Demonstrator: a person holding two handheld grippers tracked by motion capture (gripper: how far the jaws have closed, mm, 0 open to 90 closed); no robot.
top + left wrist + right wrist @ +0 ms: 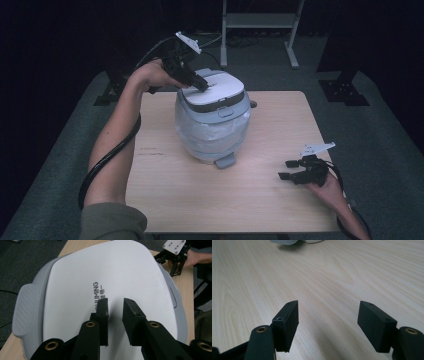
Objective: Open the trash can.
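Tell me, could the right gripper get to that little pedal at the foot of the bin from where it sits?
Probably yes. The right gripper rests open on the table, and only bare wood lies between it and the pedal.

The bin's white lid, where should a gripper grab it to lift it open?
Probably at the grey tab sticking out past the lid rim, approached from that side: the top is broad, smooth and flat, so the left gripper above it finds no edge.
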